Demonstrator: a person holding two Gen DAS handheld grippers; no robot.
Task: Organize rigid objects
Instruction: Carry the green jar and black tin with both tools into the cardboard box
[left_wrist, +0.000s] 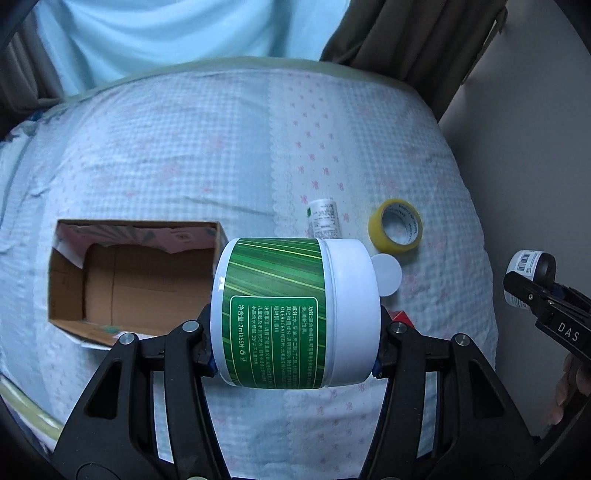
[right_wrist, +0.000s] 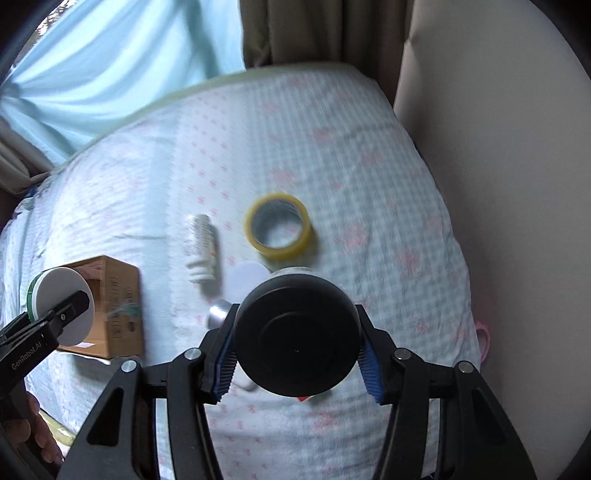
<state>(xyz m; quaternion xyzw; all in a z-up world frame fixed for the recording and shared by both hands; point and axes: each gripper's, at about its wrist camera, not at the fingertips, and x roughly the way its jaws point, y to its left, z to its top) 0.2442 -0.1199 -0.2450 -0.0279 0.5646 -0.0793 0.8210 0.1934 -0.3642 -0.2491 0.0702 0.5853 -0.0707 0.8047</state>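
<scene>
My left gripper (left_wrist: 293, 347) is shut on a white jar with a green label (left_wrist: 291, 314), held sideways above the bed, just right of an open cardboard box (left_wrist: 133, 273). The jar also shows at the left of the right wrist view (right_wrist: 61, 304), by the box (right_wrist: 118, 306). My right gripper (right_wrist: 297, 354) is shut on a black-lidded jar (right_wrist: 297, 334), held above the bed; it shows at the right edge of the left wrist view (left_wrist: 532, 277). On the bed lie a yellow tape roll (right_wrist: 279, 230), a small white bottle (right_wrist: 201, 249) and a white round lid (right_wrist: 245, 282).
The bed has a light checked cover (left_wrist: 184, 147). A wall (right_wrist: 498, 147) runs along its right side, curtains (left_wrist: 406, 33) hang behind. A small silver cap (right_wrist: 218, 314) and a red item (left_wrist: 402, 316) lie near the grippers. A pink object (right_wrist: 484, 338) sits at the bed's right edge.
</scene>
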